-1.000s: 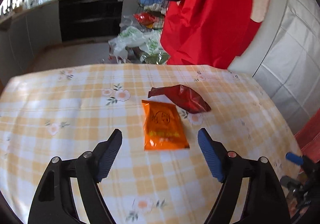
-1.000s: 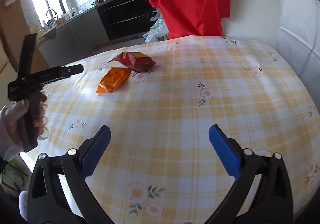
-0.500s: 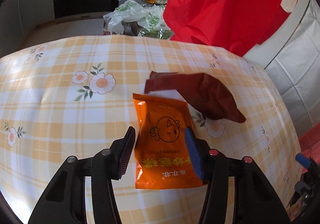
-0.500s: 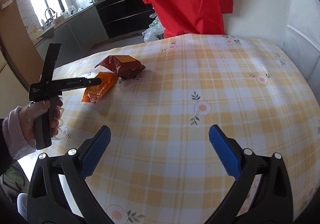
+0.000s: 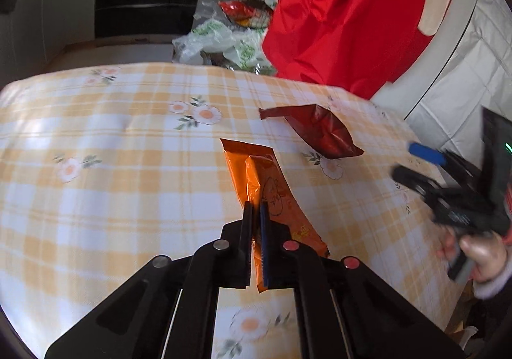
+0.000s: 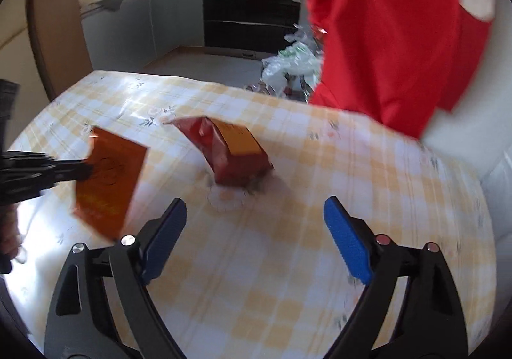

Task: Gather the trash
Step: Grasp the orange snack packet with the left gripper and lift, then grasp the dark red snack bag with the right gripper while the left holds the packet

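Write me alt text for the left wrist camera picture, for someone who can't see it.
The left gripper is shut on a crinkled orange foil snack packet over a yellow checked floral tablecloth. A dark red foil wrapper lies beyond it, and the blurred right gripper enters from the right edge.

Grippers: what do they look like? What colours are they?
Both are black plastic, shaped like big tongs with triangular holes in the arms. The left gripper has round pins, two silver and two red. The right gripper has bright blue ribbed fingers and the same silver and red pins. No cables show.
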`<state>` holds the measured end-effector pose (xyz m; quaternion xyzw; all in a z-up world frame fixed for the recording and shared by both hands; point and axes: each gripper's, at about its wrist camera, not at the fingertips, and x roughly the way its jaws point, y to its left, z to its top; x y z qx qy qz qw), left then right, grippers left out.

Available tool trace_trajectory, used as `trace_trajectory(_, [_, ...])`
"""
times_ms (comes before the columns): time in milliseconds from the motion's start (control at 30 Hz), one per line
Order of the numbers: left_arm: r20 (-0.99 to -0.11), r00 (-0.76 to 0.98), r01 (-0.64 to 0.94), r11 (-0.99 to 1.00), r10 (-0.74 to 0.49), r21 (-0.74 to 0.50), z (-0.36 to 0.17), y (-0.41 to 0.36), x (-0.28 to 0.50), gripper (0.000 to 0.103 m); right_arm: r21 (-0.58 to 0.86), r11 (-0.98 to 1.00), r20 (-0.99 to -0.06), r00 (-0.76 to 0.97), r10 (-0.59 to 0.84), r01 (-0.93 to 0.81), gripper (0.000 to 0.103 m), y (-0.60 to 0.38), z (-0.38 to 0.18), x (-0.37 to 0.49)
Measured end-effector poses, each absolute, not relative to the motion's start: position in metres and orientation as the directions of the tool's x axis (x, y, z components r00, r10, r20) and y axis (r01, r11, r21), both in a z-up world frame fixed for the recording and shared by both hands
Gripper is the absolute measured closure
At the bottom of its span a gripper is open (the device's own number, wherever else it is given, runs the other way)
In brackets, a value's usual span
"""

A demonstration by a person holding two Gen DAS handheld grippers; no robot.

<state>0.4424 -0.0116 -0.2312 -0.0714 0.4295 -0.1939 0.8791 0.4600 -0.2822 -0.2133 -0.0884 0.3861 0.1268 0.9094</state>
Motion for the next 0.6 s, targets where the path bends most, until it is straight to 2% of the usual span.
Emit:
trace_trajectory(167, [-0.690, 0.578, 0.265, 0.900, -0.435, -0.346, -0.219, 0.025, 0.400, 0.098, -0.097, 0.936, -0.735, 0.658, 0.161, -0.337, 0.018, -0.242, -0.219, 0.499])
trace_trajectory(333, [-0.651, 0.633, 0.199, 0.901, -0.419, -0.386, -0.210, 0.055, 0.369, 0.098, -0.238, 0.920, -0.767, 0.642, 0.019, -0.312, 0.014, -0.202, -0.237, 0.534])
trace_trajectory(400, [-0.632, 0.665, 0.174, 0.906, -0.397, -0.385, -0.205, 0.064, 0.357, 0.098, -0.322, 0.896, -0.777, 0.626, -0.067, -0.305, 0.021, -0.194, -0.249, 0.543])
trace_trajectory(433, [-0.629, 0.673, 0.166, 0.908, -0.389, -0.385, -0.203, 0.067, 0.352, 0.098, -0.318, 0.895, -0.792, 0.607, -0.070, -0.312, 0.035, -0.194, -0.253, 0.546])
trace_trajectory(467, [-0.625, 0.679, 0.161, 0.909, -0.385, -0.385, -0.201, 0.070, 0.347, 0.098, -0.287, 0.906, -0.811, 0.582, -0.058, -0.310, 0.043, -0.196, -0.254, 0.547])
trace_trajectory(600, [-0.602, 0.710, 0.151, 0.914, -0.366, -0.377, -0.192, 0.082, 0.324, 0.098, -0.203, 0.941, -0.793, 0.610, 0.004, -0.270, 0.052, -0.210, -0.238, 0.529])
